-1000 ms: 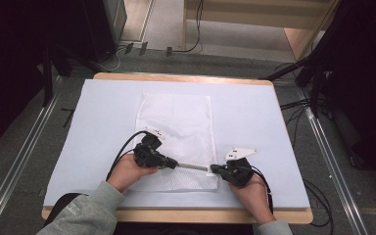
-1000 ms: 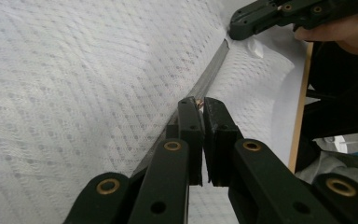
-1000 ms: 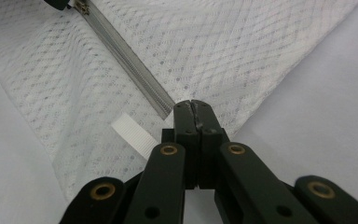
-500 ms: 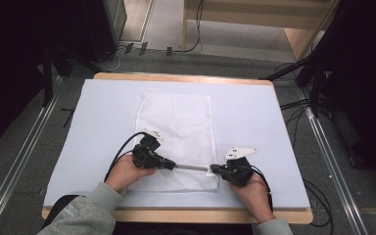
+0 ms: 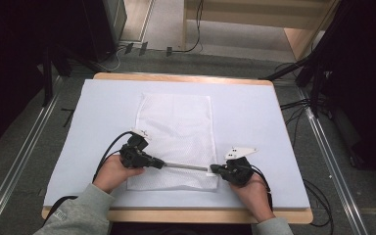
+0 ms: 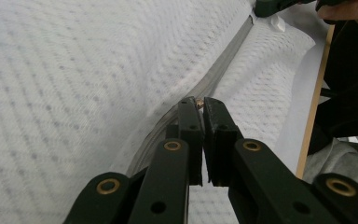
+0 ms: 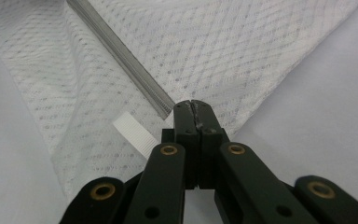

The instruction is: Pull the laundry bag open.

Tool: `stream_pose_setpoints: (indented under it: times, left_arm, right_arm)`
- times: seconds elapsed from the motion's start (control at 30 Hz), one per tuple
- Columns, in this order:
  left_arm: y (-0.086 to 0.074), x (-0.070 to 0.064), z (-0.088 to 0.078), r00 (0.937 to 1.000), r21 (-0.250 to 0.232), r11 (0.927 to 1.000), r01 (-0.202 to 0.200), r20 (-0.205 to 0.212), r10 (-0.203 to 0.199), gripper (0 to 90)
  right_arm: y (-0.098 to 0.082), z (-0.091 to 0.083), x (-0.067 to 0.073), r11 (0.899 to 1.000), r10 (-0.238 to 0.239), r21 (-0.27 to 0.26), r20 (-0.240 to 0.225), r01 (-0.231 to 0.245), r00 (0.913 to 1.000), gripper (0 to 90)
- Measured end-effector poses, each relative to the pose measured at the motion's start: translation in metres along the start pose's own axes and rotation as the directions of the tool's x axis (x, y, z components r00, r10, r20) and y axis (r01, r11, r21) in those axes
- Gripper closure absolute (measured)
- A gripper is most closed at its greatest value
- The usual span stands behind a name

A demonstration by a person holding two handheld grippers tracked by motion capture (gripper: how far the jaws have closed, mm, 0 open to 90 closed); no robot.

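Left tool (image 5: 157,164) slid along grey zipper (image 5: 186,167), white mesh bag (image 5: 176,127)

A white mesh laundry bag (image 5: 176,137) with a fine dotted diamond weave lies at frame centre on a pale lavender-blue table cover (image 5: 254,122), a grey zipper strip (image 5: 186,167) crossing its lower part. A light wooden table edge (image 5: 176,77) borders the cover. Both grippers are black, with brass-coloured rivets.
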State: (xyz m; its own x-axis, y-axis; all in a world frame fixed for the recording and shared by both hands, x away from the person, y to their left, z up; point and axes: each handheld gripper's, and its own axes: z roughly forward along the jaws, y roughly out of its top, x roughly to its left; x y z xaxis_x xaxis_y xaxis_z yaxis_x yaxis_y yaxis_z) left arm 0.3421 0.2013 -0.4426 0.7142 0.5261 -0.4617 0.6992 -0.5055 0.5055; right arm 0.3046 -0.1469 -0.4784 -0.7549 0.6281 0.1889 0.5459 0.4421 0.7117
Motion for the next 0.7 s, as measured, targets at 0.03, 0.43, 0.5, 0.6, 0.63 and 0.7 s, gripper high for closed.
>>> stream_pose_setpoints:
  times: [0.03, 0.43, 0.5, 0.6, 0.63, 0.7]
  left_arm:
    - [0.0, 0.0, -0.001, 1.0, 0.002, 1.0, -0.002, 0.001, 0.002, 88.2]
    - [-0.006, 0.003, -0.007, 1.0, 0.005, 1.0, 0.004, -0.006, -0.004, 88.2]
    - [-0.008, 0.004, -0.01, 0.9998, 0.002, 0.9999, 0.01, -0.016, -0.01, 88.2]
    - [-0.011, 0.005, -0.014, 0.9998, -0.011, 0.9998, 0.016, -0.009, -0.016, 88.2]
    - [-0.012, 0.005, -0.014, 0.9997, -0.014, 0.9999, 0.008, -0.022, -0.009, 88.2]
    - [-0.013, 0.005, -0.014, 0.9998, -0.009, 0.9999, 0.007, -0.016, -0.007, 88.2]
  right_arm:
    - [0.0, 0.0, 0.0, 1.0, 0.001, 0.0, 0.0, -0.001, 1.0, 90.0]
    - [0.0, 0.0, -0.001, 1.0, 0.002, -0.001, -0.002, -0.002, 1.0, 90.0]
    - [0.0, 0.0, 0.0, 1.0, -0.001, 0.0, -0.002, 0.001, 1.0, 90.0]
    - [0.0, 0.0, -0.001, 1.0, -0.013, -0.001, -0.006, 0.013, 0.9999, 90.0]
    - [0.0, 0.0, -0.001, 1.0, -0.011, 0.0, -0.007, 0.011, 0.9999, 90.0]
    - [0.0, 0.0, -0.001, 1.0, -0.016, 0.0, -0.009, 0.016, 0.9998, 90.0]
